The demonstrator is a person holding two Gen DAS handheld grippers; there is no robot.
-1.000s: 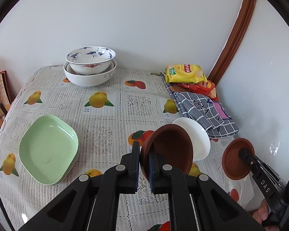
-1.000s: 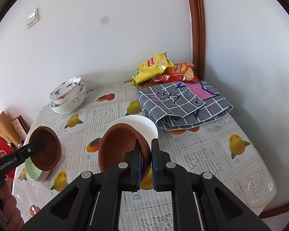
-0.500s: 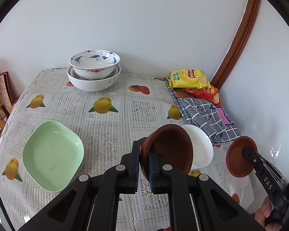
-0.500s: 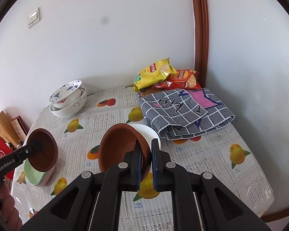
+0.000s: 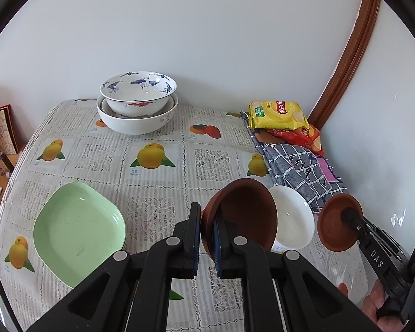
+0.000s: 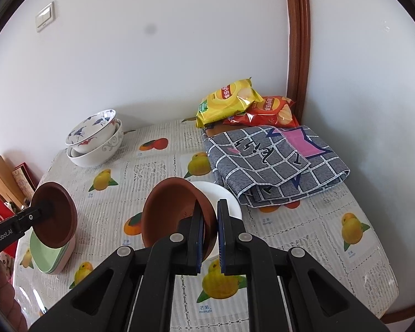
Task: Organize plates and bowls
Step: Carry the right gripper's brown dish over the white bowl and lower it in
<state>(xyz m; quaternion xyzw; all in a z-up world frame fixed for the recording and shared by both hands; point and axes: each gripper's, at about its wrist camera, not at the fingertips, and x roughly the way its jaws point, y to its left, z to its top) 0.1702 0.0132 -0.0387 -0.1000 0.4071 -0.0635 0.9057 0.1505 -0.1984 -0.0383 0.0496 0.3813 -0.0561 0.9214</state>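
Observation:
My left gripper (image 5: 206, 229) is shut on the rim of a brown bowl (image 5: 243, 215), held tilted above the tablecloth. Just right of it, a white bowl (image 5: 293, 221) rests on the table. My right gripper (image 6: 209, 227) is shut on the rim of a second brown bowl (image 6: 174, 215), which hides part of the white bowl (image 6: 224, 199). Each view shows the other gripper with its bowl: the right gripper (image 5: 345, 214) at the right edge, the left gripper (image 6: 45, 210) above the stacked green plates (image 6: 49, 257). Green plates (image 5: 77, 235) lie front left.
Two stacked blue-patterned porcelain bowls (image 5: 138, 102) stand at the back by the wall. A folded checked cloth (image 6: 274, 163) and two crisp bags (image 6: 229, 102) fill the back right corner. Books and clutter (image 5: 2, 135) sit past the left table edge. A hand (image 5: 379, 304) holds the right gripper.
Both grippers have drifted a little across the table, still shut on their brown bowls. The white bowl now sits lower and further right behind each held bowl.

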